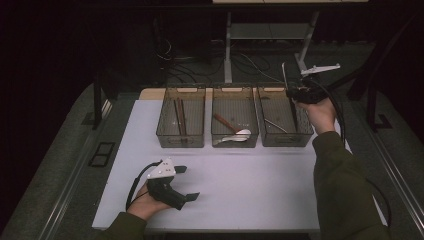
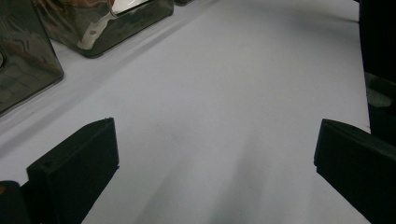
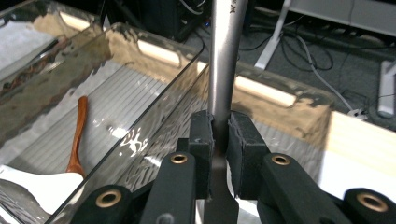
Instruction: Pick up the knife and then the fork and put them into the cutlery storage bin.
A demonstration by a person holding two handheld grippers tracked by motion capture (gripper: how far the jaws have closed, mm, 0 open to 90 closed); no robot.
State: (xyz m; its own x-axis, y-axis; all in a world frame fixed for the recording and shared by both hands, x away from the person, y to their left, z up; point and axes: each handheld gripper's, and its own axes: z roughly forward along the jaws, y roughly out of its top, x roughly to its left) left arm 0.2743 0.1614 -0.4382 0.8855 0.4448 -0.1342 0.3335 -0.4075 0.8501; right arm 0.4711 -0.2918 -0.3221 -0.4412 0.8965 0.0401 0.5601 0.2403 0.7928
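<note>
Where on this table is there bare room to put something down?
The widest free patch is the white tabletop between the row of three clear plastic bins and the near edge, right of the left tool. The bins hold utensils, and the right tool, gripping a metal utensil, crowds the right bin.

Almost no writing can be read. On the metal utensil handle (image 3: 224,56) seen in the right gripper view, at the very top edge of that view, stand a few dark stamped characters; they are cut off, and only something like an "X" can be made out. The rest of the mark cannot be told. The trays and the surface bear no legible label
</note>
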